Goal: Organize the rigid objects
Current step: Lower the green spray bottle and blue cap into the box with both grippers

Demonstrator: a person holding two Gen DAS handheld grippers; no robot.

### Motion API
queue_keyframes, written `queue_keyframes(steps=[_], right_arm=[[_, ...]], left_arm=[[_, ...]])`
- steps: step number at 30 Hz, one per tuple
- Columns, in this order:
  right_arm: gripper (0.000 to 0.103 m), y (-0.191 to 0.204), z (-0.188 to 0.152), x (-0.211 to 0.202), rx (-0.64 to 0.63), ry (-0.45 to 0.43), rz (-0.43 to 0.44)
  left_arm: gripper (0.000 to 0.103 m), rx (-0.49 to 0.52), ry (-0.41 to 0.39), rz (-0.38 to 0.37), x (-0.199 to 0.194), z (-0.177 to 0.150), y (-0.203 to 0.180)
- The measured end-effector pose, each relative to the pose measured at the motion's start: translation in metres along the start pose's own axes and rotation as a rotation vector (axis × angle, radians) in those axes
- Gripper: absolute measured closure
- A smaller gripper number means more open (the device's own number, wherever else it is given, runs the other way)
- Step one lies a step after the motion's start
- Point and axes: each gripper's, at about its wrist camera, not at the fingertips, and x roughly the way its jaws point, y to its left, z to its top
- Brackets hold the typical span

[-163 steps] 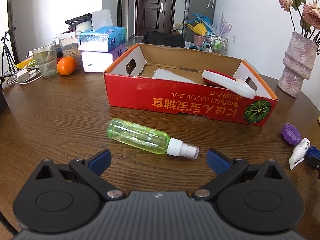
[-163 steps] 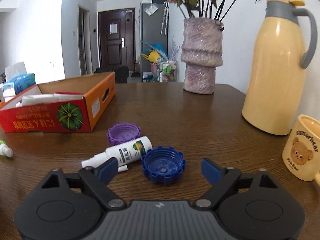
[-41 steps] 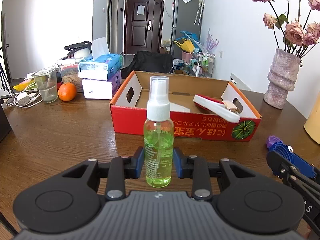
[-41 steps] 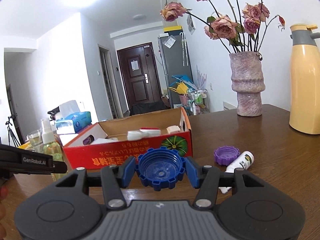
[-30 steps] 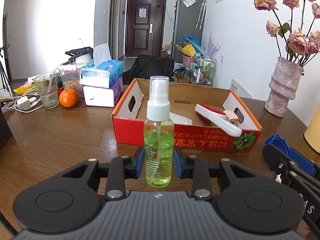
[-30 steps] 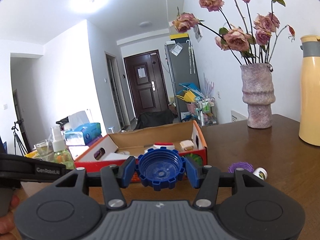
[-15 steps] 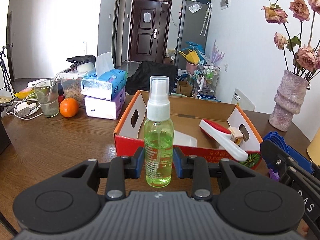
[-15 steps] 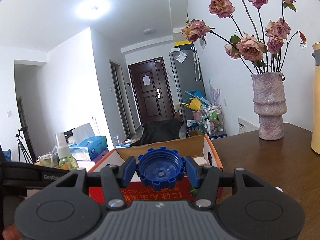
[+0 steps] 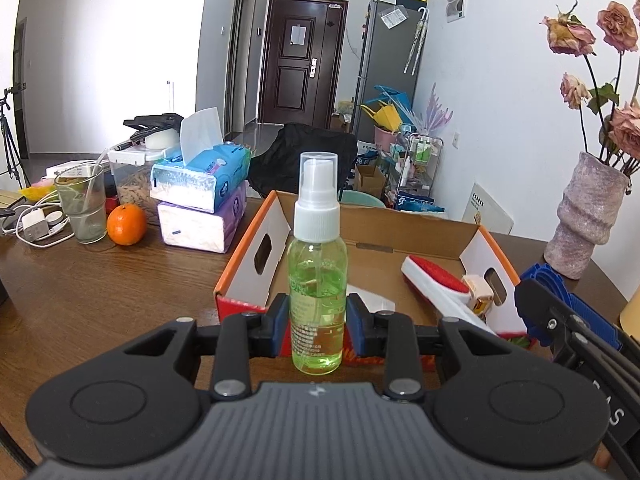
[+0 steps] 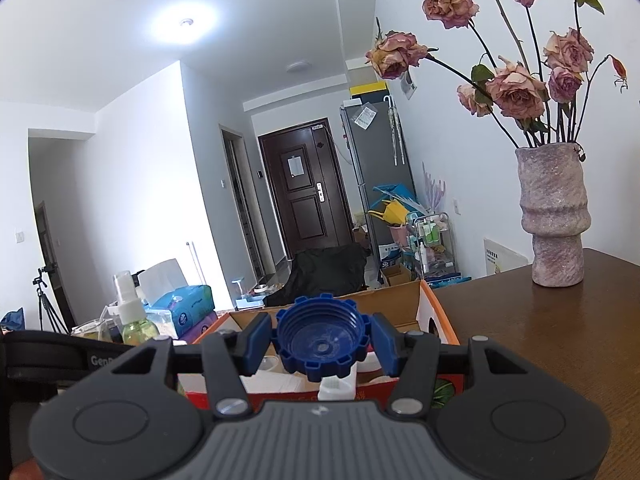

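My left gripper [image 9: 317, 326] is shut on a green spray bottle [image 9: 317, 276] with a white pump top, held upright in front of the red cardboard box [image 9: 256, 258]. My right gripper [image 10: 322, 346] is shut on a blue ridged cap [image 10: 322, 339], its hollow side facing the camera, just before the same box [image 10: 438, 314]. In the left wrist view the right gripper [image 9: 568, 320] with the blue cap [image 9: 546, 276] shows at the right edge. The right wrist view catches the green bottle [image 10: 134, 320] at its left. Inside the box lie a red-and-white brush [image 9: 436, 284] and white items.
On the brown table stand stacked tissue boxes [image 9: 204, 196], an orange [image 9: 126, 224], a glass [image 9: 80, 208] and chargers at the left. A pink vase [image 9: 588, 216] with dried roses stands at the right. The room's door and clutter lie behind.
Both grippers have risen slightly and moved toward the box, each keeping its hold. The box looks closer and lower in both views. The purple cap and white bottle have left the right wrist view.
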Motion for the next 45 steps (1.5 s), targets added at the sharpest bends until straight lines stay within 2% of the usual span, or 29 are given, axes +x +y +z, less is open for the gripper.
queue_keyframes(steps=[15,34,45], right_arm=[[0.050,-0.011,0.012,0.041,0.025,-0.003,0.009],[0.050,-0.012,0.025,0.096,-0.013,-0.007,0.022],[0.050,-0.011,0.030,0.126,-0.044,0.023,0.029]], left_arm=[[0.071,-0.007,-0.009,0.009,0.034,0.021,-0.006],[0.071,-0.004,-0.036,0.019,0.079,0.053,-0.014],[0.071,0.006,-0.041,0.035,0.108,0.068,-0.019]])
